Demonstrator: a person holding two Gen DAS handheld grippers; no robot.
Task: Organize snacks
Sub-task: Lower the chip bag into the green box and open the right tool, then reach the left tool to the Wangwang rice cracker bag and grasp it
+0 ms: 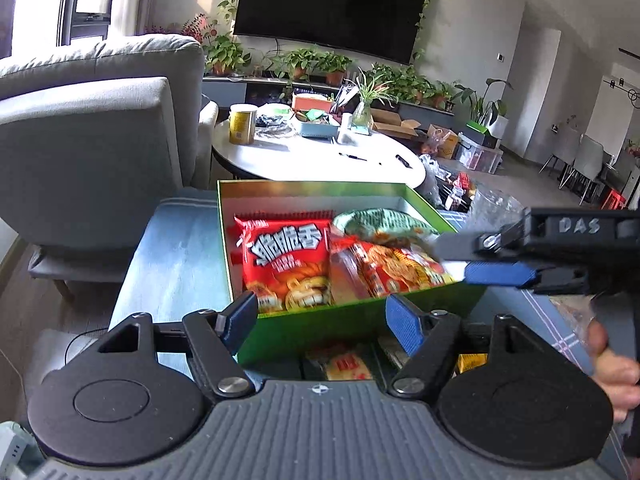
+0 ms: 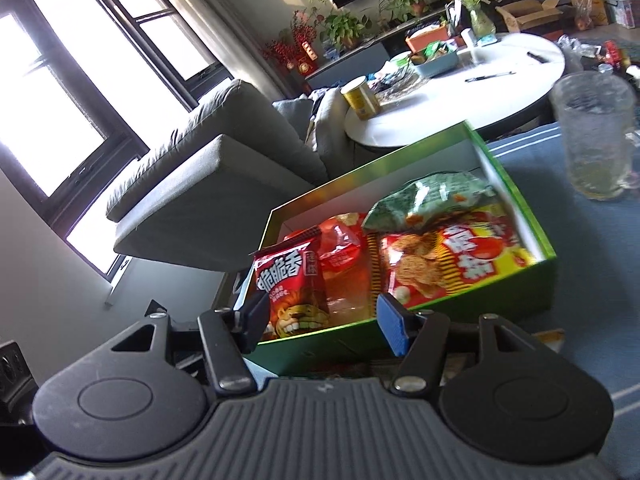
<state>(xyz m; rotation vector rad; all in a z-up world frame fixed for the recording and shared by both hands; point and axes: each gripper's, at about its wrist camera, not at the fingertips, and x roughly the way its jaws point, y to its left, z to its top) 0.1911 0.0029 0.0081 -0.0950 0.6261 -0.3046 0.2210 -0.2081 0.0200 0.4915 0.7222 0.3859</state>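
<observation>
Left wrist view: left gripper (image 1: 322, 322) jaws apart, nothing between them, poised before near wall of green box (image 1: 320, 330) on blue-clothed surface; inside, red snack bag (image 1: 286, 264) at left, yellow-red snack bag (image 1: 394, 268) at right, green snack bag (image 1: 380, 224) behind; right gripper (image 1: 460, 258) reaching in from right over box corner, jaws narrowly parted, apparently empty; more packets (image 1: 346, 364) lying loose below the box front. Right wrist view: right gripper (image 2: 322, 322) jaws apart and empty at box rim; glass mug (image 2: 596, 136) beyond box. Step judged: between placements, three bags boxed; next move calls for lowering onto a loose packet, closing, lifting it into remaining space
</observation>
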